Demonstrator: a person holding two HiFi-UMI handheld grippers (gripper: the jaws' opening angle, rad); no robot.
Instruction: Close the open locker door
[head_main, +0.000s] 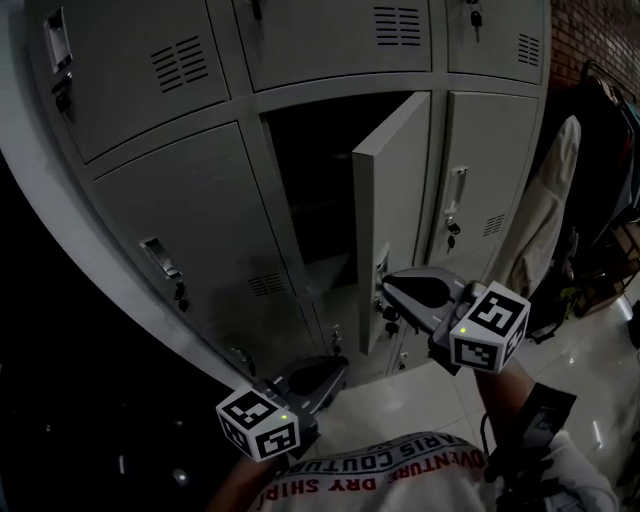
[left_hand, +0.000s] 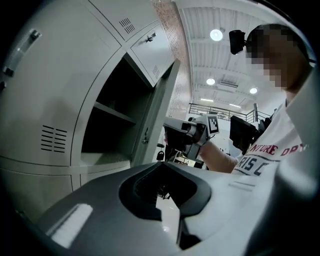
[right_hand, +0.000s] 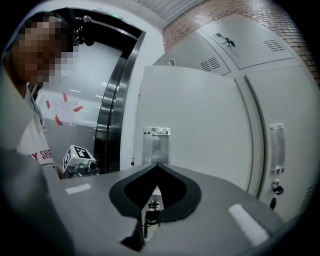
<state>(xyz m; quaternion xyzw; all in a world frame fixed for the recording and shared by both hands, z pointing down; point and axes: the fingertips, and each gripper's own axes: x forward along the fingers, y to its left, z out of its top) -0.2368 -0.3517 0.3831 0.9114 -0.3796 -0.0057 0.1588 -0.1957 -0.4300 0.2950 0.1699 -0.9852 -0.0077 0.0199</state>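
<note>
The open locker door (head_main: 392, 200) swings out from the middle column of grey lockers, leaving a dark compartment (head_main: 305, 190) behind it. My right gripper (head_main: 386, 284) is shut, its tips at the door's front edge by the lock (head_main: 381, 268). In the right gripper view the shut tips (right_hand: 157, 165) point at the door's outer face (right_hand: 200, 125), just below its metal handle plate (right_hand: 156, 145). My left gripper (head_main: 338, 368) hangs lower, shut and empty. The left gripper view shows its tips (left_hand: 162, 164) aimed past the door's edge (left_hand: 161, 107) at the right gripper (left_hand: 182, 132).
Closed lockers (head_main: 190, 220) surround the open one, and the one to the right has a handle (head_main: 457, 190). A pale jacket (head_main: 548, 220) hangs at the right by a brick wall. Glossy floor tiles (head_main: 600, 370) lie below. A black door frame (right_hand: 112, 100) stands left of the door.
</note>
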